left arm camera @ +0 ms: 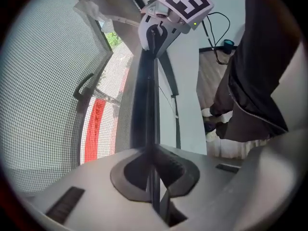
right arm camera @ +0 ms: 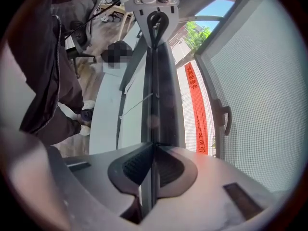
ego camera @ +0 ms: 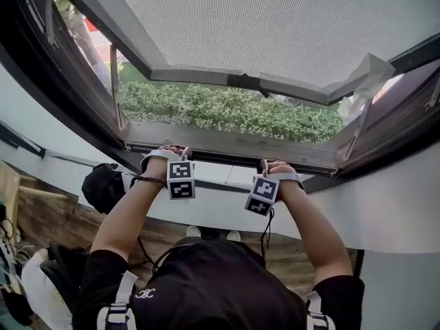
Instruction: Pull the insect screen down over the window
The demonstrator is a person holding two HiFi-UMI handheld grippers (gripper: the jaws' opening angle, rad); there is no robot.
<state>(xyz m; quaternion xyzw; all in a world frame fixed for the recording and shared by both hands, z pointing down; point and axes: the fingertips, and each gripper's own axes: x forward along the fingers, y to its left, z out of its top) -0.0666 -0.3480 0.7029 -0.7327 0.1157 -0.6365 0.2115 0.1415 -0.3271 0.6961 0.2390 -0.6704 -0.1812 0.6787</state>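
The step in hand looks like the last stretch of the pull, and doing it well means keeping both ends of the pull bar [left arm camera: 144, 100] level. The left gripper [left arm camera: 154, 172], at lower centre of its own view, is clamped on that thin dark bar, which runs edge-on up the frame to the other gripper's marker cube [left arm camera: 185, 1]. The right gripper [right arm camera: 153, 170] is closed on the same bar in the same way. An even, straight downward draw from both sides should keep the bar from skewing in whatever guides it. A firm pinch matters too, since the bar is narrow and could slip from the pads. In the head view the two grippers sit side by side at centre frame, right at the lower window frame [ego camera: 227, 146], so I judge little travel is left. The insect screen [left arm camera: 43, 105] itself is a fine grey mesh, taut and see-through. It fills the left of the left gripper view and the right of the right gripper view, with a dark window handle [left arm camera: 84, 88] and a red strip [left arm camera: 91, 129] showing through it.
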